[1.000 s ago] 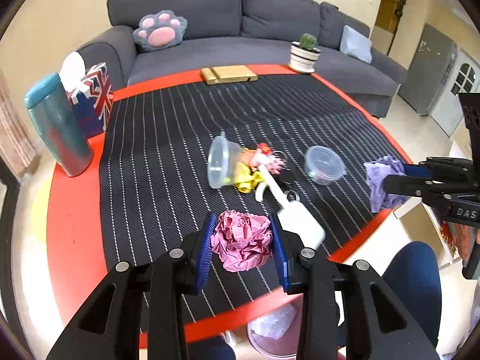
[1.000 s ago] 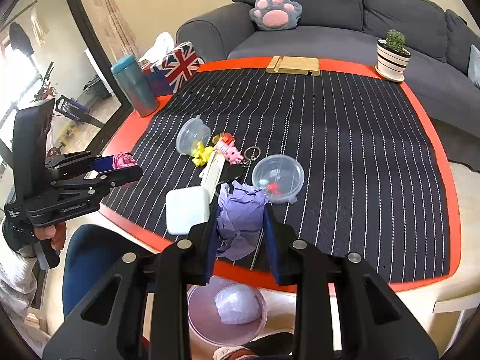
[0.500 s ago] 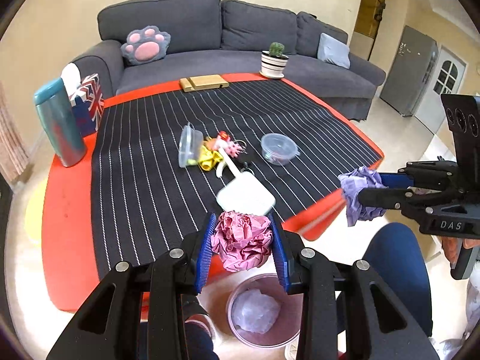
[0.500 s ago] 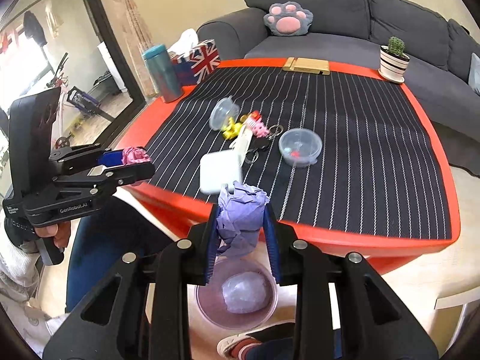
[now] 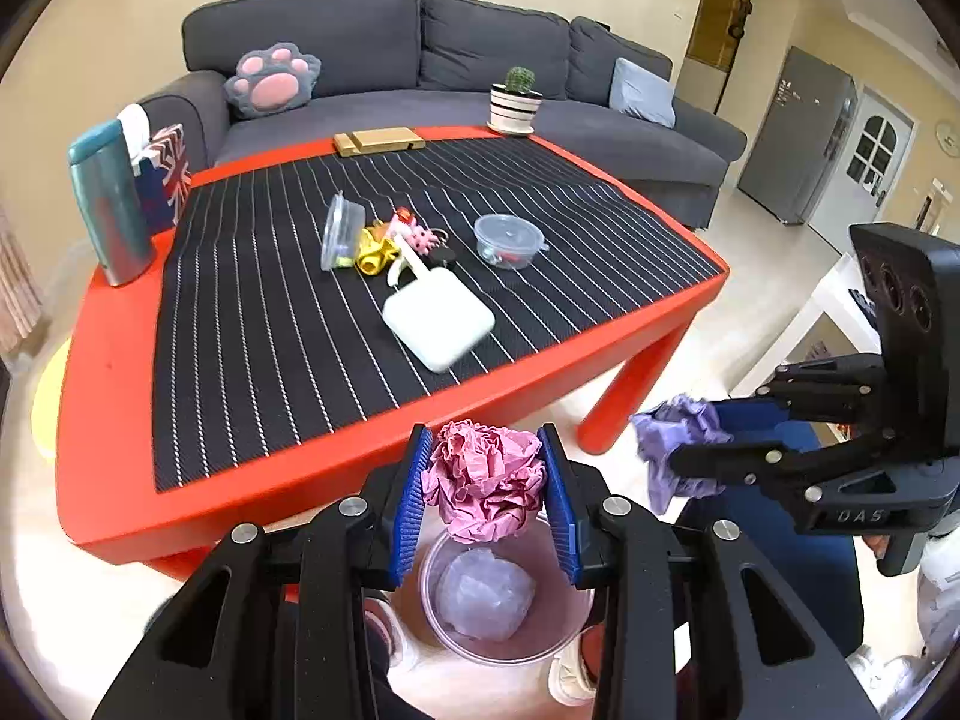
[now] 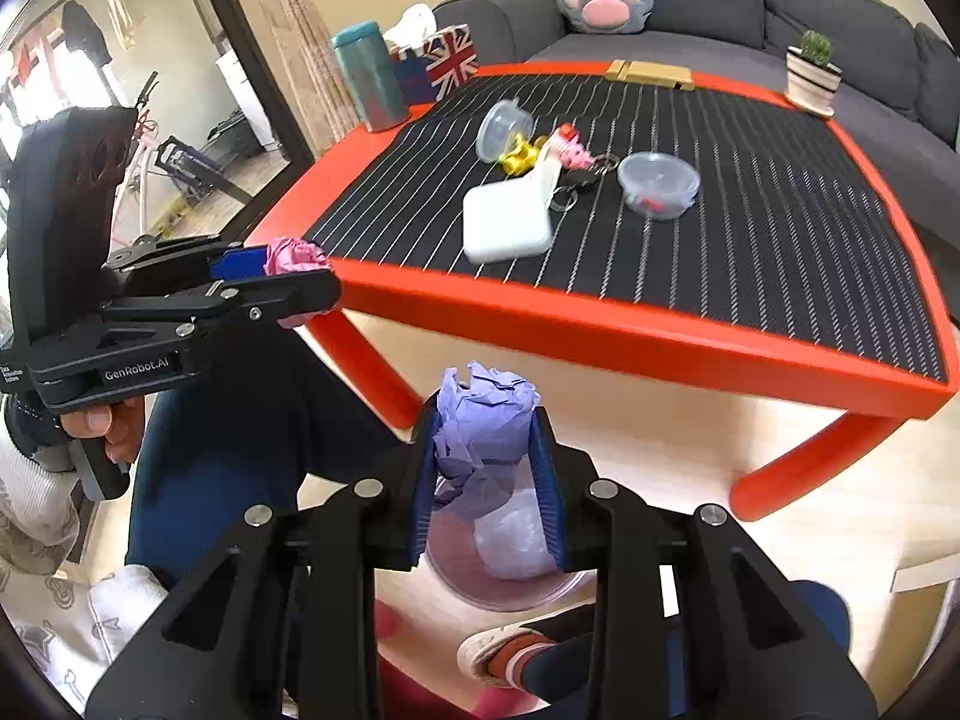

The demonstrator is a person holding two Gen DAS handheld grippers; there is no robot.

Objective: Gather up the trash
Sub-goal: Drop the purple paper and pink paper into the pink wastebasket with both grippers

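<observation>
My left gripper (image 5: 487, 483) is shut on a crumpled pink paper ball (image 5: 483, 480), held off the table's front edge above a pink bin (image 5: 558, 636) on the floor. A pale crumpled wad (image 5: 483, 594) lies in the bin. My right gripper (image 6: 487, 468) is shut on a crumpled purple paper ball (image 6: 483, 420), also above the bin (image 6: 456, 576). The right gripper with its purple ball (image 5: 678, 432) shows at the right in the left wrist view. The left gripper with its pink ball (image 6: 294, 255) shows at the left in the right wrist view.
The red table (image 5: 108, 360) carries a striped black mat, a white flat box (image 5: 438, 321), two clear plastic tubs (image 5: 509, 238), small toys and keys, a teal bottle (image 5: 108, 204), a flag tissue box and a potted cactus (image 5: 515, 99). A grey sofa stands behind. The person's legs and shoe are beside the bin.
Both grippers have pulled back off the table and lowered with their paper balls, from above the mat's front edge to above the floor bin.
</observation>
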